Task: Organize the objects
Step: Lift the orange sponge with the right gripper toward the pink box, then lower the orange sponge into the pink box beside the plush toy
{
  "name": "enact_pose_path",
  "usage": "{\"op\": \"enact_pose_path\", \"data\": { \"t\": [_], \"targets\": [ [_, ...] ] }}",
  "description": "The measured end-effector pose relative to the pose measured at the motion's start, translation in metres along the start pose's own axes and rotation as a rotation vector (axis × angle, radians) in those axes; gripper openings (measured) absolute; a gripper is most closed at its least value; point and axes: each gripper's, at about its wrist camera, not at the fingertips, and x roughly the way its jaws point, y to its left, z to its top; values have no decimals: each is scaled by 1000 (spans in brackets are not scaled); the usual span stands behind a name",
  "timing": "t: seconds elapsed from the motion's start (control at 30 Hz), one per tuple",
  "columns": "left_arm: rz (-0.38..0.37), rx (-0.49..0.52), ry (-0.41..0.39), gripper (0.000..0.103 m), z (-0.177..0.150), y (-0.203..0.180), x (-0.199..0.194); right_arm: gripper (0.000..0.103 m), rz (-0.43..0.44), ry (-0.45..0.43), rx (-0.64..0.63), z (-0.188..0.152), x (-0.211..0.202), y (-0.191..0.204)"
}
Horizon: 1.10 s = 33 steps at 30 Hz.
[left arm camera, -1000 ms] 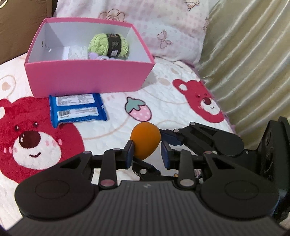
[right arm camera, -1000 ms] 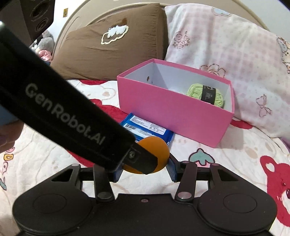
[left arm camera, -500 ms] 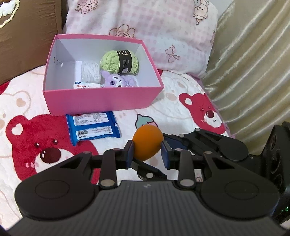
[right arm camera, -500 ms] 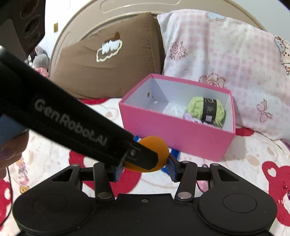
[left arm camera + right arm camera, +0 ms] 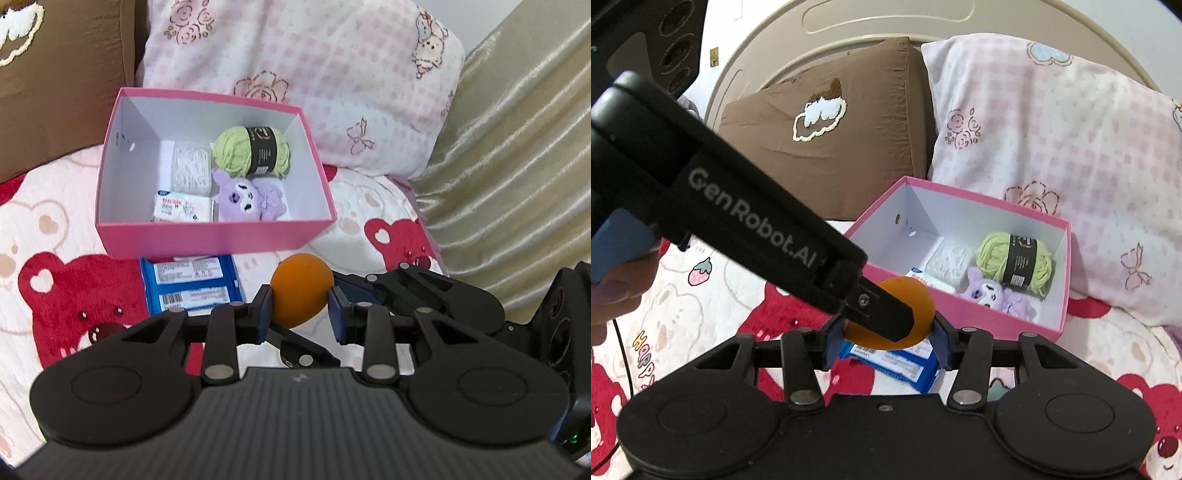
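Observation:
An orange egg-shaped sponge sits between the pads of my left gripper, which is shut on it, held above the bed. My right gripper also closes on the same sponge from the other side; the left gripper's finger crosses in front of it. An open pink box lies ahead near the pillows, holding green yarn, a purple plush, a white packet and a small carton. A blue wipes pack lies on the bed in front of the box.
The quilt has red bear prints. A pink checked pillow and a brown pillow stand behind the box. A gold curtain hangs at the right. A hand holds the left gripper's handle.
Both grippers have risen with the sponge. The box's inside now shows from higher up, and the box and wipes pack look farther below.

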Motion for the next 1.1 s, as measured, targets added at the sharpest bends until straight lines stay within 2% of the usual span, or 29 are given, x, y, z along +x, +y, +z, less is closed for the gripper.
{"op": "enact_pose_path", "data": {
  "t": [0.13,0.27,0.43,0.57,0.7,0.83,1.1],
  "targets": [
    [0,-15,-1,31,18,4,0,54,1,10,-24,17,3,-4],
    [26,-31,-6,31,37,9,9,56,37,27,-20,35,15,-16],
    [49,-74,8,31,66,22,31,56,114,73,79,54,43,-45],
    [28,-95,-15,31,79,35,54,56,113,120,115,67,71,-61],
    [24,-142,-38,31,85,49,80,55,87,158,128,72,98,-73],
    [46,-151,-18,31,90,62,104,55,75,216,162,70,129,-83],
    [51,-186,-17,31,95,96,129,56,140,277,252,67,176,-99]
  ]
}}
